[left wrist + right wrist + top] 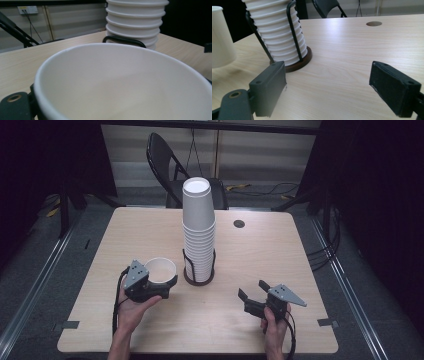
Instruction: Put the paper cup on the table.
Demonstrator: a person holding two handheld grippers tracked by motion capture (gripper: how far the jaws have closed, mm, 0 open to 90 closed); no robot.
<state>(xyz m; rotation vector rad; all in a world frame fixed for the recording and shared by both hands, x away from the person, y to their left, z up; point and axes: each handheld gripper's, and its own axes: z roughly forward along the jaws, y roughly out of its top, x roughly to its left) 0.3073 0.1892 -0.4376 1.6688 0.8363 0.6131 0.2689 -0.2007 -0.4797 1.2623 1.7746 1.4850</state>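
High view: a single paper cup, mouth up, is seen gripped by the left tongs at the left-centre of the worktop, just left of the cup stack. The stack is held upright in a wire holder on a round dark base. The right tongs are held low over the worktop's near-right part, spread wide with nothing between them. A round grommet hole is noted toward the far edge, and a folding chair beyond it.

Left gripper view: the cup's white rim and inside are shown at close range, a detail not given from above; the stack's lower rims stand right behind it.

Right gripper view: the holder's wire uprights and brown base are shown clearly, with the held cup's side at the left edge.

Open room: bare worktop is seen right of the stack and between the two tongs. The near edge lies close under both hands.
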